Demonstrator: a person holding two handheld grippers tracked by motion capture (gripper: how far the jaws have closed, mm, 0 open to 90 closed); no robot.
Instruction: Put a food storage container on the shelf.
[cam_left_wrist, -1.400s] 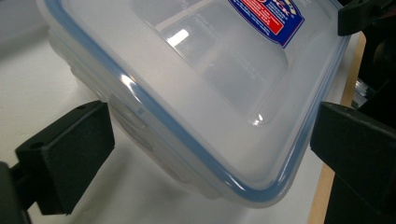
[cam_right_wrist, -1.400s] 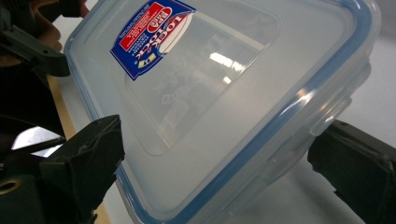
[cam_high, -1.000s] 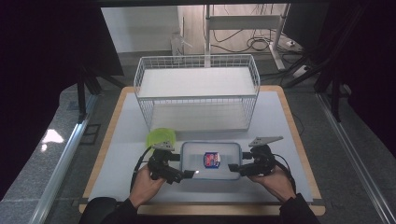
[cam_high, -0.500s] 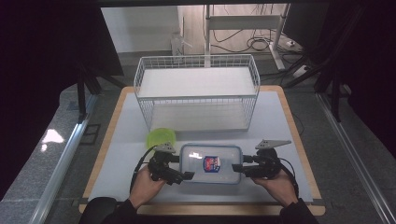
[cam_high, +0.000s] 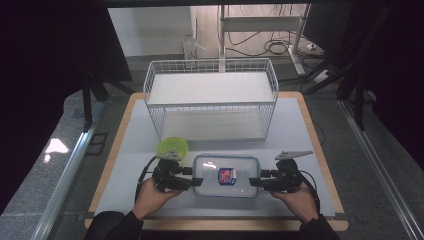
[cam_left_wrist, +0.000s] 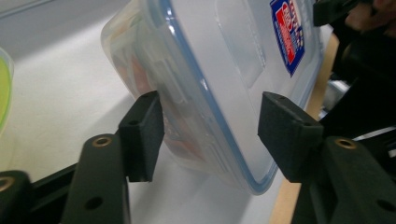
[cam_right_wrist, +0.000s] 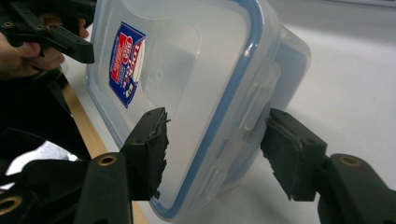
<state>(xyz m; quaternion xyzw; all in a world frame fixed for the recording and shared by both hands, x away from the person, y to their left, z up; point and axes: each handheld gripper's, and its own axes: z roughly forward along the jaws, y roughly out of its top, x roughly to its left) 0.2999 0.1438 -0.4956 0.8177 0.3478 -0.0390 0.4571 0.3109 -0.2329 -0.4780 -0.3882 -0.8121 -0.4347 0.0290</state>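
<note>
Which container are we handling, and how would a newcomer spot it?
Start at the white wire basket at the back of the table. In front of it, near the table's front edge, lies a clear plastic box. Unlike the small green bowl at its left, it is rectangular, with a blue-rimmed lid and a red-and-blue sticker on top.

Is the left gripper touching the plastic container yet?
Touching. In the left gripper view, the left gripper, which has just been closing, straddles the container, one pad against its side.
</note>
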